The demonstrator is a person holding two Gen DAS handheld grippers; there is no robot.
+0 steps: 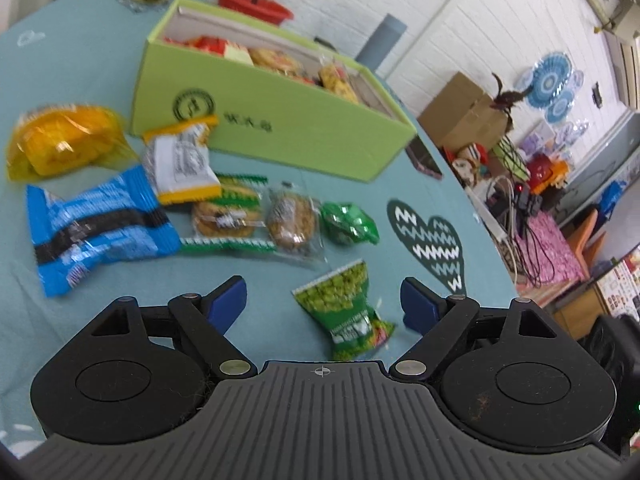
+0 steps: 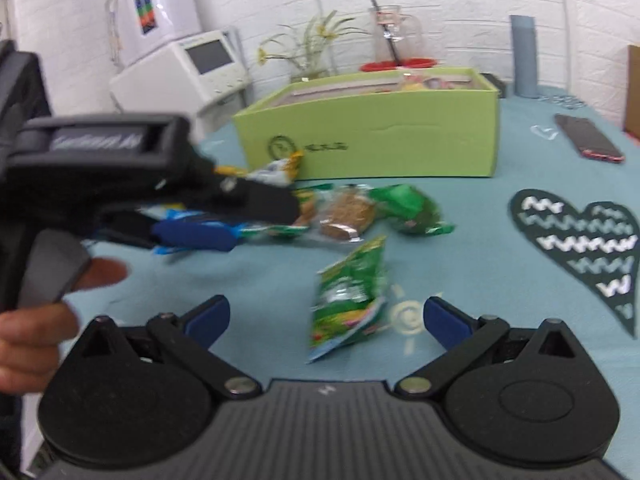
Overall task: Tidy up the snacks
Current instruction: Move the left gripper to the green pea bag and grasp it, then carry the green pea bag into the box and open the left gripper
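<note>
Both claws spread wide, empty. The left gripper (image 1: 322, 300) hangs above the teal cloth (image 1: 100, 60), a crinkly green pea packet (image 1: 346, 312) lying flat between its blue fingertips. The right gripper (image 2: 326, 318) frames that same glossy packet (image 2: 348, 300). Beyond it, loose snacks cluster: a blue foil bag (image 1: 96, 228), clear-wrapped round cookies (image 1: 290, 220), a shiny yellow pouch (image 1: 64, 140). Behind them stands the lime-green cardboard box (image 1: 280, 128), rectangular, open-topped, already holding wrapped snacks.
</note>
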